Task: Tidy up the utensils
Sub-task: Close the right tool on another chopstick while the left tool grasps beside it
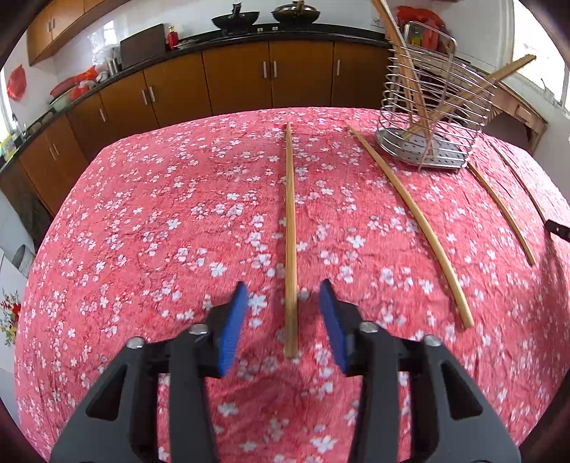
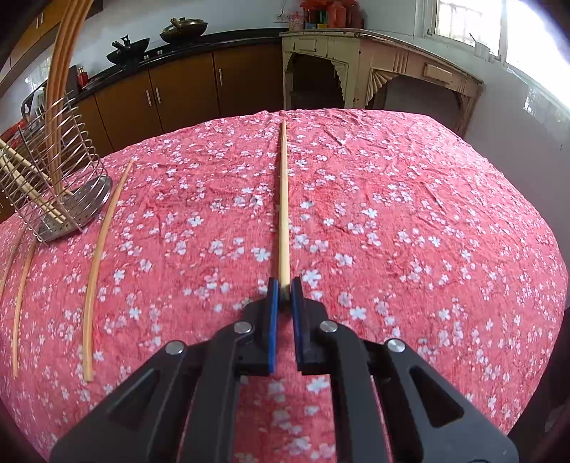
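In the left wrist view a wooden chopstick [image 1: 290, 213] lies lengthwise on the pink flowered tablecloth [image 1: 160, 213]. Its near end sits between the blue pads of my left gripper [image 1: 284, 285], which is open and touches neither side of it. Two more chopsticks [image 1: 409, 220] [image 1: 502, 210] lie to the right, near a wire utensil holder [image 1: 424, 107] that has several chopsticks standing in it. In the right wrist view my right gripper [image 2: 284, 283] is shut on the near end of another chopstick [image 2: 283, 185], which points away across the cloth. The holder [image 2: 53, 171] stands at the far left there.
Loose chopsticks [image 2: 103, 256] [image 2: 23, 302] lie left of my right gripper. Behind the table runs a dark counter over brown cabinets [image 1: 235, 78] with two woks [image 1: 235, 17] on it. A cream wooden side table [image 2: 374, 64] stands under a window at the back right.
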Demonstrator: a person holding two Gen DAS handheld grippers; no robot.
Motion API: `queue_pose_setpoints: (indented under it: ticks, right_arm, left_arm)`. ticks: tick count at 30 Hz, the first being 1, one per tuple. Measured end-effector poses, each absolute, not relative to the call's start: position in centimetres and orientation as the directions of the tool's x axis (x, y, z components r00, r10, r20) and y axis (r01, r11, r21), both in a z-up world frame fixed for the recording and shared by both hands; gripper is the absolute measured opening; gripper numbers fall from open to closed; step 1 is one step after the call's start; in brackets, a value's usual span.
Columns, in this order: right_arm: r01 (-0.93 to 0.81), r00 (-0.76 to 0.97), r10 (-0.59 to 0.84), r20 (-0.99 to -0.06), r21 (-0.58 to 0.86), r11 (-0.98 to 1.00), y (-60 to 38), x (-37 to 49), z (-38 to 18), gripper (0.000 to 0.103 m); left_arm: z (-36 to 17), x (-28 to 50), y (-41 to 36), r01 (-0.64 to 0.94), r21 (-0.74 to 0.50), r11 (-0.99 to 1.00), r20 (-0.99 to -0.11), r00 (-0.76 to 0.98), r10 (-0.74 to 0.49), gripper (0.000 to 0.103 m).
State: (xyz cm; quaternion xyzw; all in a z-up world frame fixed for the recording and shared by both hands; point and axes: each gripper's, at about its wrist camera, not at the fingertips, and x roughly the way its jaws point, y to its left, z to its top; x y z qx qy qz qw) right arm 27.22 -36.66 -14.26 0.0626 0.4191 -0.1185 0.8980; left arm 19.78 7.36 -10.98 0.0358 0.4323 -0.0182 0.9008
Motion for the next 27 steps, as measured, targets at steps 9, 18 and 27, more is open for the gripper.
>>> queue_pose_setpoints:
  ticks: [9,18,27]
  right_arm:
    - [0.314,0.617,-0.176,-0.767,0.035,0.949,-38.0,28.7,-14.2,0.008]
    - [0.31,0.625,-0.147,-0.766,0.071,0.948,-39.2,28.7,-14.3,0.008]
    - [0.299,0.623,-0.15,-0.767,0.057,0.952,-39.0,28.1,-14.4,0.008]
  left_arm:
    - [-10.9,22.8,7.0,0.049,0.067,0.997,-0.777,0.629,0.021,0.011]
    - [-10.4,23.2,8.1,0.038,0.029,0.999,-0.765,0.644,-0.002,0.011]
    - [-10.6,20.0,7.6,0.115,0.053,0.992,-0.771,0.636,-0.032,0.012]
